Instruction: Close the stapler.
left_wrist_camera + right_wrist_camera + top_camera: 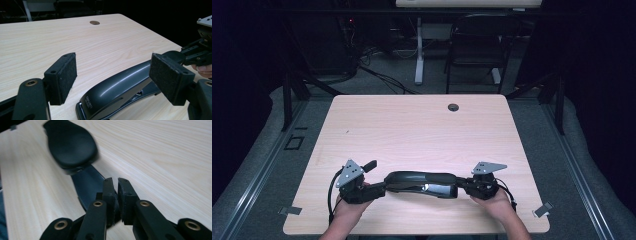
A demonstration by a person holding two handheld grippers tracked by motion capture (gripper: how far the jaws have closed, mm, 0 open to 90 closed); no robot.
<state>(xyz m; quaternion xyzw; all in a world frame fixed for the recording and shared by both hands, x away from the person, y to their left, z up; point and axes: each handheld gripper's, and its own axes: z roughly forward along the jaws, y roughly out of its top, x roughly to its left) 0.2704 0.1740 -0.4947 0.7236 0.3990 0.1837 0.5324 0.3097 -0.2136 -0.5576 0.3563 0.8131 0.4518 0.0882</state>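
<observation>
A long black stapler (pixel 419 181) lies flat near the table's front edge, between my two grippers. My left gripper (pixel 374 179) is open, its pads (pixel 68 72) standing wide apart on either side of the stapler's (pixel 117 87) left end without touching it. My right gripper (pixel 462 186) is at the stapler's right end. In the right gripper view its jaws (pixel 117 182) are nearly together on the thin dark base of the stapler (pixel 70 142), whose rounded top stretches away from them. A hand holds each gripper from below.
The light wooden table (pixel 412 130) has a round cable hole (pixel 453 107) at its far middle. Behind the table stand a black chair (pixel 477 45) and a desk leg (pixel 418 60), on a floor with cables.
</observation>
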